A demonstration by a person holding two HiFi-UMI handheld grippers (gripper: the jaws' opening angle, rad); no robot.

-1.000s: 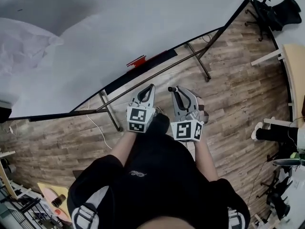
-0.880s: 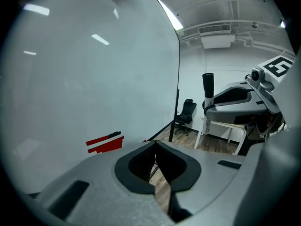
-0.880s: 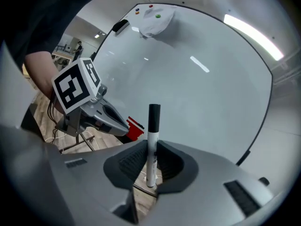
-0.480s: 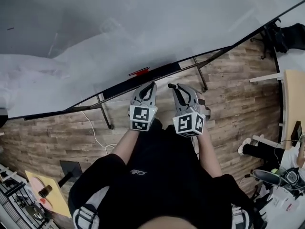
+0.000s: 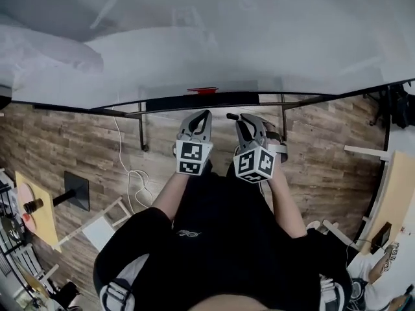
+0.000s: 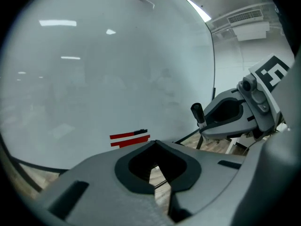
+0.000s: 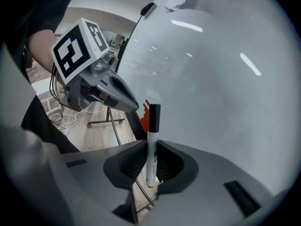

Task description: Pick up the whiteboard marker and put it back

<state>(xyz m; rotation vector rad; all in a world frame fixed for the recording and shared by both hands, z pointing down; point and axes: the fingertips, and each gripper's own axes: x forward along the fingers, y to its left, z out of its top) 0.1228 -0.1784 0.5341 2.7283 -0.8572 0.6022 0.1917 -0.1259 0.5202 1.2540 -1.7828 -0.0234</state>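
Your left gripper (image 5: 200,116) and right gripper (image 5: 242,120) sit side by side before the whiteboard (image 5: 272,37) — the whiteboard marker (image 5: 231,116) pokes its black end from the right one, just below the red items (image 5: 202,90) on the board's ledge.

Head view looking steeply down, gripper views close along own jaws — all facing the whiteboard (image 5: 259,44)

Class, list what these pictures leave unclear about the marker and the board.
- Whiteboard marker: head view shows only the cap; the right claw covers its barrel.
- Its print: right gripper view, too blurred to read.
- Red items by the board: left gripper view, too small to identify.
- Whiteboard: head view, cut off by frame edges.
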